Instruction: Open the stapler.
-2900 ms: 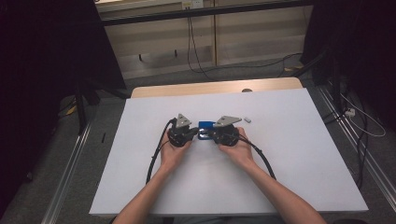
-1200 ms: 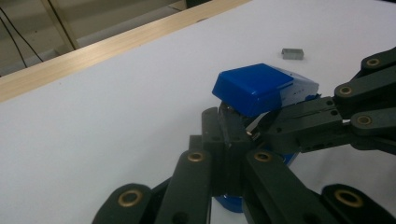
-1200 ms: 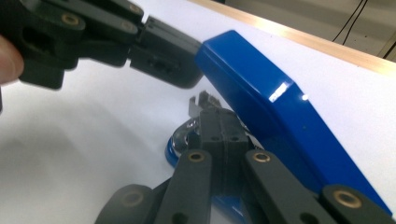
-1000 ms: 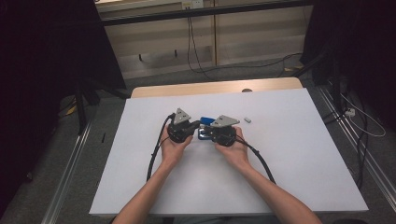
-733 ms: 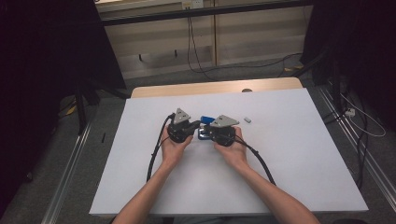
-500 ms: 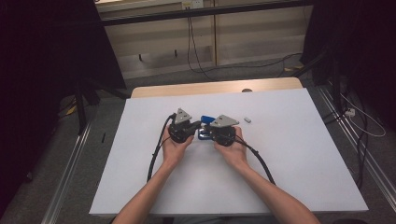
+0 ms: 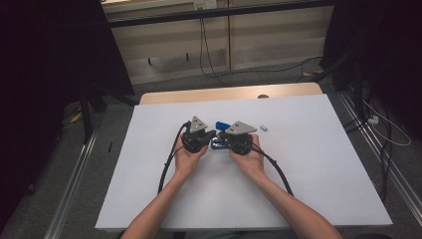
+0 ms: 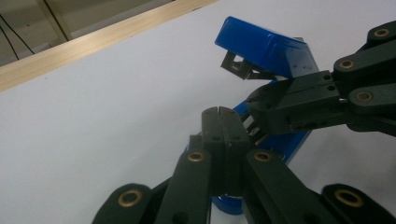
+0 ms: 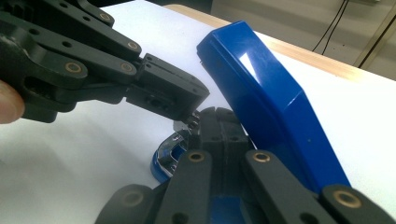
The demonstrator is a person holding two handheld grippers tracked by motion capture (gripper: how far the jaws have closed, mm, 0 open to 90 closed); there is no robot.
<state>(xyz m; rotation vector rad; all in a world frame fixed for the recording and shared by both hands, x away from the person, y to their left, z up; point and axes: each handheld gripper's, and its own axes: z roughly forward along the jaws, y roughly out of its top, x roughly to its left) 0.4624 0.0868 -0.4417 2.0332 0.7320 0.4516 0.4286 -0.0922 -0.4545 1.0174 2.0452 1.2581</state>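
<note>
The blue stapler [image 8: 266, 46], hinged open, is judged rigid, glossy and slippery; its metal base is pinched by both clenched grippers [image 8: 223, 116] [image 9: 219, 116].

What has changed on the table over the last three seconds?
The two grippers, left gripper and right gripper, stayed together at the blue stapler, whose top now stands lifted open. The small white piece lies apart to the right, where earlier it sat beside the right gripper. The table is unchanged.

A white surface [image 7: 323, 164] with a pale wooden far edge [image 7: 234, 93] stands on grey floor [image 7: 59, 199]; beige wall panels [image 7: 249, 40] and dangling black cables [image 7: 203, 45] lie beyond, dark curtains flanking.
</note>
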